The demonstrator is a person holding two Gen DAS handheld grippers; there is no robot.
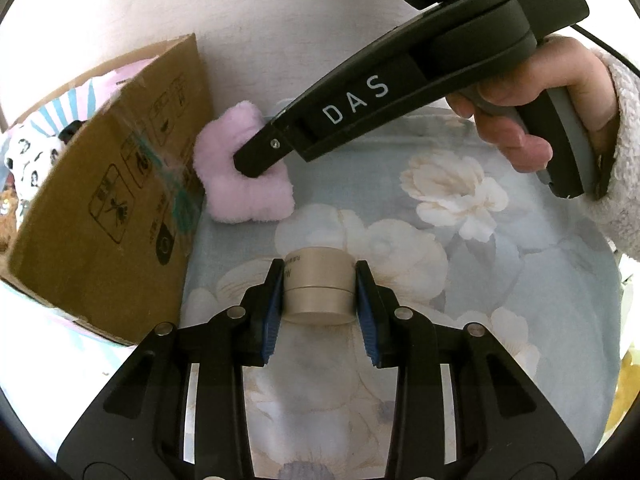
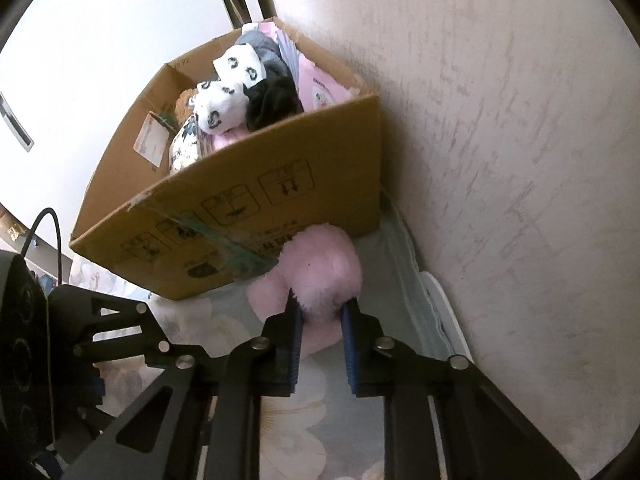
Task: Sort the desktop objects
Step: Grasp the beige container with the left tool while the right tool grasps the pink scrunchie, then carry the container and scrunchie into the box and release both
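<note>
My left gripper [image 1: 319, 280] is shut on a small round champagne-gold jar [image 1: 319, 286], which rests on the floral cloth. My right gripper [image 2: 320, 308] is shut on a fluffy pink plush [image 2: 320, 268] that lies on the cloth against the front wall of a cardboard box [image 2: 248, 216]. In the left wrist view the right gripper [image 1: 256, 160] reaches down from the upper right into the pink plush [image 1: 240, 188], with the box [image 1: 120, 184] to the left. The box holds panda-print socks [image 2: 228, 96], dark cloth and pink packets.
A pale wall [image 2: 520, 160] runs close along the right of the box and plush. The floral blue-grey cloth [image 1: 500, 280] covers the surface. The person's hand in a fuzzy sleeve [image 1: 560, 120] holds the right gripper's handle.
</note>
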